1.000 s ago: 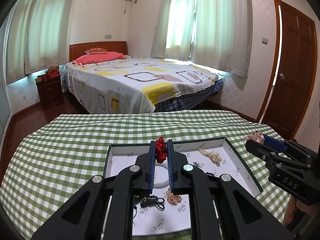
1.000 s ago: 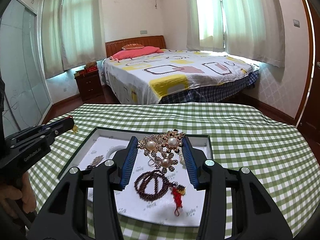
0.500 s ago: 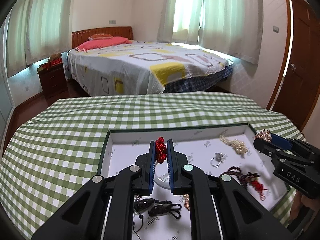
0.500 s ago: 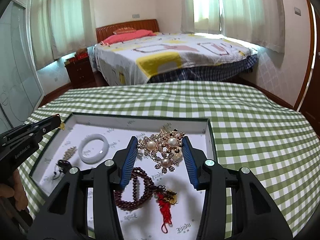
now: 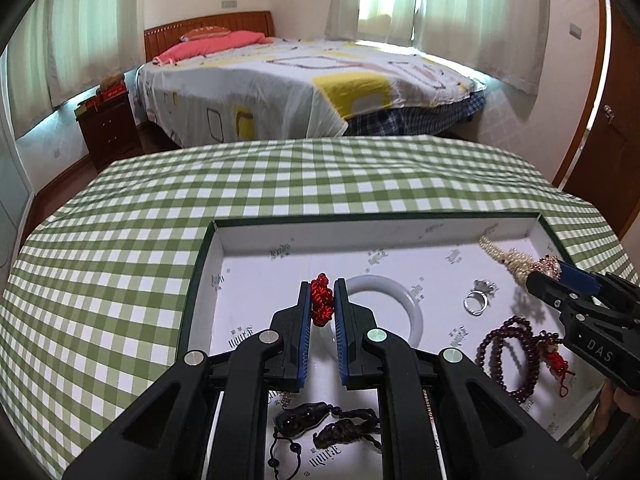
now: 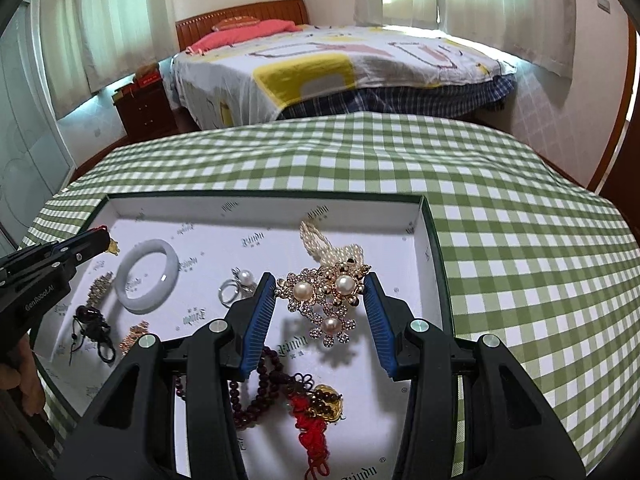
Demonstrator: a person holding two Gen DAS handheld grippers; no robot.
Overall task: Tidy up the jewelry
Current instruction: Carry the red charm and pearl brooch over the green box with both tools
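- The left tool [image 5: 321, 300] is closed tight on a red knotted cord ornament [image 5: 322, 298], held above the near left part of a shallow white-lined box with a dark green rim [image 5: 360, 218].
- The right tool [image 6: 320, 300] is held partly open, clamped on a gold brooch of pearl and rhinestone flowers [image 6: 326, 296], above the box's right half.
- On the box floor are seen a pale jade bangle [image 6: 146, 276], a silver pearl ring [image 6: 236, 286] and dark red prayer beads [image 5: 508, 354].
- The box is set on a counter under a green checked cloth [image 5: 120, 240].
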